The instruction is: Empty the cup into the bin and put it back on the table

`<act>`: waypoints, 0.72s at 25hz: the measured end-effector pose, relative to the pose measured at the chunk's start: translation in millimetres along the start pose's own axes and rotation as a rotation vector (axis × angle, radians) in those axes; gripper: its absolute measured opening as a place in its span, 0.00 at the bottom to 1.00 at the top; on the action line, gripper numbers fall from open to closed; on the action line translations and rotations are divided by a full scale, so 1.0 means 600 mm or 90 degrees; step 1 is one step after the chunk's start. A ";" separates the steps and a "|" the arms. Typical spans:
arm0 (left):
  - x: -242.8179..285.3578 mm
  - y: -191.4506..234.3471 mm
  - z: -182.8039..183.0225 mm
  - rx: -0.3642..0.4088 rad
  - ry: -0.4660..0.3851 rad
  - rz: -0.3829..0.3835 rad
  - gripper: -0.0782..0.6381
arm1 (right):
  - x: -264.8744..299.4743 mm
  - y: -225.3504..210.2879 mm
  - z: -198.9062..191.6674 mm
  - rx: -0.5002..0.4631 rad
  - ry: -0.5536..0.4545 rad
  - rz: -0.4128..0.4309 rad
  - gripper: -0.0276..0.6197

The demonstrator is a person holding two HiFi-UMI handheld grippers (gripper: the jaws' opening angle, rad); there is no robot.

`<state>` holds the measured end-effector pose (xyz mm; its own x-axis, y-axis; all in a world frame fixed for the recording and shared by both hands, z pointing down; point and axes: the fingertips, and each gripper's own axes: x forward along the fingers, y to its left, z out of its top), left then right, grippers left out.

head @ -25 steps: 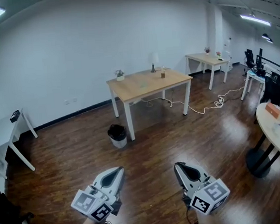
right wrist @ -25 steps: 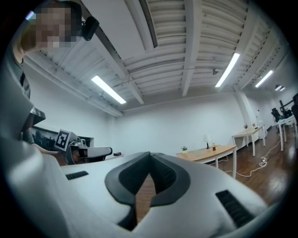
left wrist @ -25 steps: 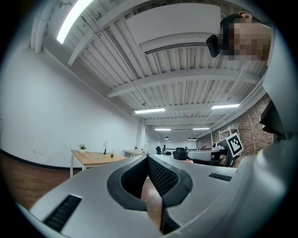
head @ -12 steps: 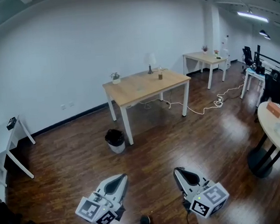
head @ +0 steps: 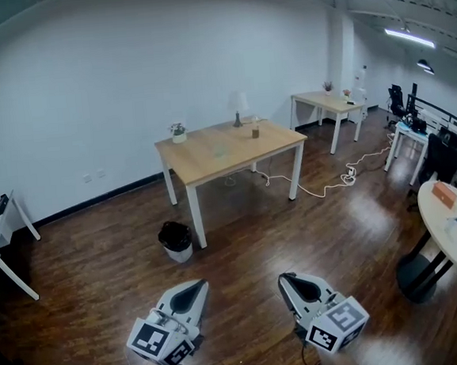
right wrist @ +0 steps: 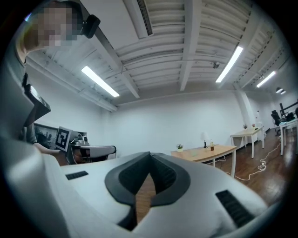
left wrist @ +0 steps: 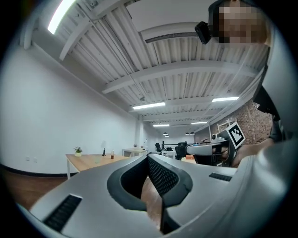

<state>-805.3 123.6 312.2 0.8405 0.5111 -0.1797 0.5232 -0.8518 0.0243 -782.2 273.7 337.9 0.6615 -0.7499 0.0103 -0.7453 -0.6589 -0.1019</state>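
Both your left gripper (head: 195, 286) and right gripper (head: 289, 279) are clenched empty, well apart from the table (head: 195, 161) — arrive that way and you'd topple the faint clear cup (head: 221, 147).

A pale wood table (head: 226, 150) with white legs stands on a dark red-brown plank floor (head: 311, 218), with a white wall (head: 124, 83) behind the table. By the table's near left leg is a white bin (head: 179, 253) with a black liner. Nearer than the table, the left tongs (head: 198, 284) and right tongs (head: 284, 278) are pale grey, and each carries black-and-white square markers.
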 end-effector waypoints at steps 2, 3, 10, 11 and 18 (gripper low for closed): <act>0.023 0.027 0.001 0.010 -0.005 0.001 0.10 | 0.030 -0.015 0.001 0.010 0.005 -0.007 0.04; 0.032 0.041 0.000 0.011 -0.004 0.002 0.10 | 0.045 -0.020 0.001 0.015 0.006 -0.009 0.04; 0.086 0.112 -0.019 -0.024 0.003 -0.006 0.10 | 0.132 -0.062 0.001 -0.018 0.002 -0.014 0.04; 0.095 0.121 -0.026 -0.019 0.007 -0.008 0.10 | 0.140 -0.070 -0.002 -0.010 0.003 -0.020 0.04; 0.162 0.176 -0.058 -0.042 0.013 -0.007 0.10 | 0.199 -0.123 -0.009 -0.010 0.020 -0.029 0.04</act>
<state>-663.2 87.2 331.6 0.8366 0.5239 -0.1601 0.5407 -0.8366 0.0879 -648.5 232.5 352.2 0.6924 -0.7201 0.0459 -0.7155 -0.6934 -0.0850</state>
